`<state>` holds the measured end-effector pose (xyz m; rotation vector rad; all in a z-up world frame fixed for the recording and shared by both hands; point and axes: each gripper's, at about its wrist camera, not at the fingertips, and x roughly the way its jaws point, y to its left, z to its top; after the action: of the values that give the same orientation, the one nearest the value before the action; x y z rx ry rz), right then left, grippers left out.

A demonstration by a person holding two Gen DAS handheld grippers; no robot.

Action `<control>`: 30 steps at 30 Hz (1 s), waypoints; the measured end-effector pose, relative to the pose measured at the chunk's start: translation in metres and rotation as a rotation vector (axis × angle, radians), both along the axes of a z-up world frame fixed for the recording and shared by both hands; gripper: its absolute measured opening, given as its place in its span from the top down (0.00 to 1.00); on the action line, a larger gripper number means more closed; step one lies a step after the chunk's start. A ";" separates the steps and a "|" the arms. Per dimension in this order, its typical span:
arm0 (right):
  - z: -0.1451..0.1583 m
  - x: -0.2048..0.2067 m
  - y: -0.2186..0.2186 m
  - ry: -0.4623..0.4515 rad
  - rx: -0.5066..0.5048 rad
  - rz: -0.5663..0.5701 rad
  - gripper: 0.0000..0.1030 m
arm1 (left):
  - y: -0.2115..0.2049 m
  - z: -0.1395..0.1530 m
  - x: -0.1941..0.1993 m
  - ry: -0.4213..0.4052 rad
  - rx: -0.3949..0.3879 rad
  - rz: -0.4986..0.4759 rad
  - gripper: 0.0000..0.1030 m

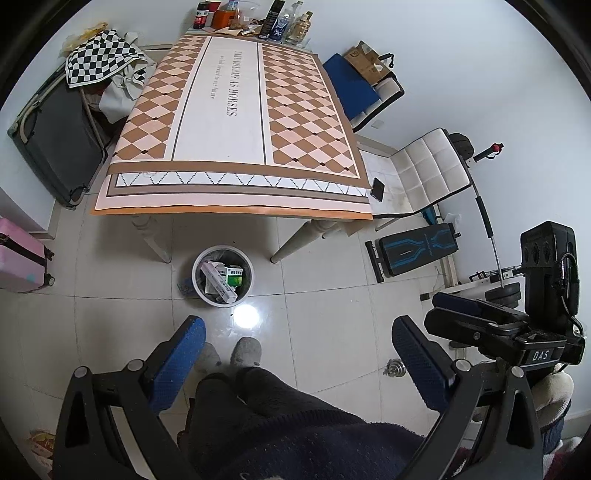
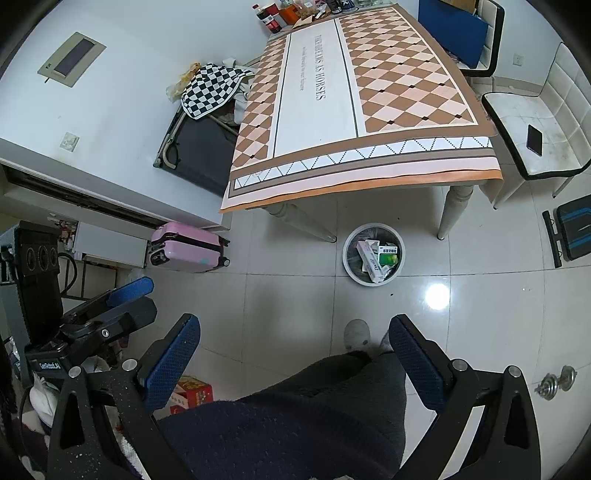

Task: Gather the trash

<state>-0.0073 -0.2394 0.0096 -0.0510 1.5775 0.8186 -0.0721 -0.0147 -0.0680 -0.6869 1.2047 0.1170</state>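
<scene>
A round white trash bin (image 1: 201,288) stands on the tiled floor by the table's front edge; it also shows in the right wrist view (image 2: 351,275). It holds several cardboard boxes, among them a green and white box (image 1: 235,276) and a long white box (image 2: 372,263). My left gripper (image 1: 297,332) is open and empty, held above my legs. My right gripper (image 2: 295,326) is open and empty too. Each gripper also shows in the other's view: the right one (image 1: 461,308), the left one (image 2: 122,295).
A table with a diamond-patterned cloth (image 1: 236,110) carries bottles (image 1: 280,22) at its far end. A white chair (image 2: 535,147) with a phone (image 2: 534,139) stands to the right. A pink suitcase (image 2: 188,245), a dark suitcase (image 1: 55,140), a weight bench (image 1: 413,251) and a red box (image 2: 192,395) surround me.
</scene>
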 end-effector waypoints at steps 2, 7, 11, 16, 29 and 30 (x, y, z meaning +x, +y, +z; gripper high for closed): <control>0.001 0.000 0.001 0.000 -0.002 0.000 0.00 | -0.001 0.000 0.000 0.002 -0.002 0.001 0.00; 0.001 0.000 0.002 -0.003 -0.005 0.006 0.00 | 0.000 0.000 0.000 0.001 -0.001 0.004 0.00; 0.002 -0.001 0.003 -0.002 -0.004 0.015 0.00 | 0.003 0.004 -0.001 0.000 -0.004 0.004 0.00; 0.002 -0.001 0.008 -0.001 -0.003 0.022 0.00 | 0.006 0.005 -0.003 0.004 -0.005 0.008 0.00; 0.001 0.000 0.012 0.016 -0.001 0.033 0.00 | 0.009 0.006 -0.003 0.006 -0.020 0.016 0.00; 0.001 0.000 0.013 0.017 0.000 0.033 0.00 | 0.009 0.006 -0.003 0.006 -0.027 0.016 0.00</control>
<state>-0.0076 -0.2269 0.0108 -0.0699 1.5964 0.8466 -0.0749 -0.0057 -0.0624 -0.7201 1.2085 0.1167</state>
